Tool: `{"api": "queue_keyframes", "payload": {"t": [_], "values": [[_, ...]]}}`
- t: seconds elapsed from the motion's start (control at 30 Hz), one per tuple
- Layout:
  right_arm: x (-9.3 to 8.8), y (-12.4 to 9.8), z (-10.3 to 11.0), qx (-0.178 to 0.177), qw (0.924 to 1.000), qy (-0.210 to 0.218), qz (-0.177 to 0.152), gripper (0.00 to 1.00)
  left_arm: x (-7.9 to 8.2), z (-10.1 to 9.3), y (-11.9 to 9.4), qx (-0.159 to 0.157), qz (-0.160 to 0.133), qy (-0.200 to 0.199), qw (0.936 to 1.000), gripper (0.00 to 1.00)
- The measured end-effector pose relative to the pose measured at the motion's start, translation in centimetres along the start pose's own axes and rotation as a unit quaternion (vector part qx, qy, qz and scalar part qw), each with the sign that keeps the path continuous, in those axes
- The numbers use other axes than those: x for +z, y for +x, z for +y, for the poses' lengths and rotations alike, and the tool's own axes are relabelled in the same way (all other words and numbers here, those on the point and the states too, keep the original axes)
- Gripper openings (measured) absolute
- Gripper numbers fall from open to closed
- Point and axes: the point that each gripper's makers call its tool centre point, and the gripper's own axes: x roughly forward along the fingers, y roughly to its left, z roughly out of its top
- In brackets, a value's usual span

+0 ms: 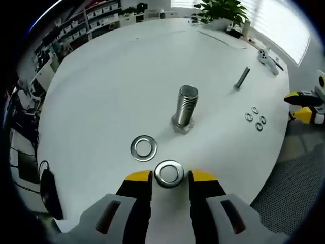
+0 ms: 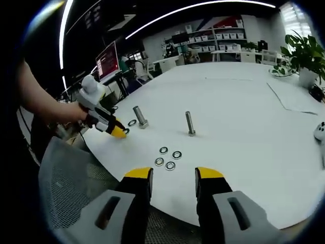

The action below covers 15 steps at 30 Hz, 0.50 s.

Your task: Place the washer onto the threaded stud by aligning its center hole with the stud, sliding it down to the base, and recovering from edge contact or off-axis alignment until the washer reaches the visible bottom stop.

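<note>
A thick threaded stud [image 1: 187,109] stands on its hex head on the white round table [image 1: 117,76]. One large steel washer [image 1: 169,173] lies flat between the yellow tips of my left gripper [image 1: 170,178], whose jaws stand apart with a small gap on each side of it. A second large washer [image 1: 143,148] lies to its left, nearer the stud. In the right gripper view the stud [image 2: 139,117] is far left, with the left gripper [image 2: 118,131] held by a hand beside it. My right gripper [image 2: 174,178] is open and holds nothing, at the table's near edge.
A thin bolt [image 2: 189,123] stands mid-table with several small washers [image 2: 169,157] in front of it. The right gripper [image 1: 299,107] shows at the table's right edge. A mesh chair [image 2: 71,188] sits below the rim. A white controller [image 1: 266,56] and a plant [image 1: 223,12] are at the far side.
</note>
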Motion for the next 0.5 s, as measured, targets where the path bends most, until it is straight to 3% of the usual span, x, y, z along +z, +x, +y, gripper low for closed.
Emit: {"api": "queue_keyframes", "payload": {"t": [0.1,0.5], "values": [[-0.01,0.00,0.00,-0.001,1.0000,0.000,0.000,0.36,-0.09,-0.14,-0.02,0.003,0.018,0.031,0.9993,0.26],[-0.04,0.07,0.30,0.007,1.0000,0.000,0.001,0.36,-0.01,-0.21,0.32,-0.005,0.064,0.028,0.9976,0.23]]}}
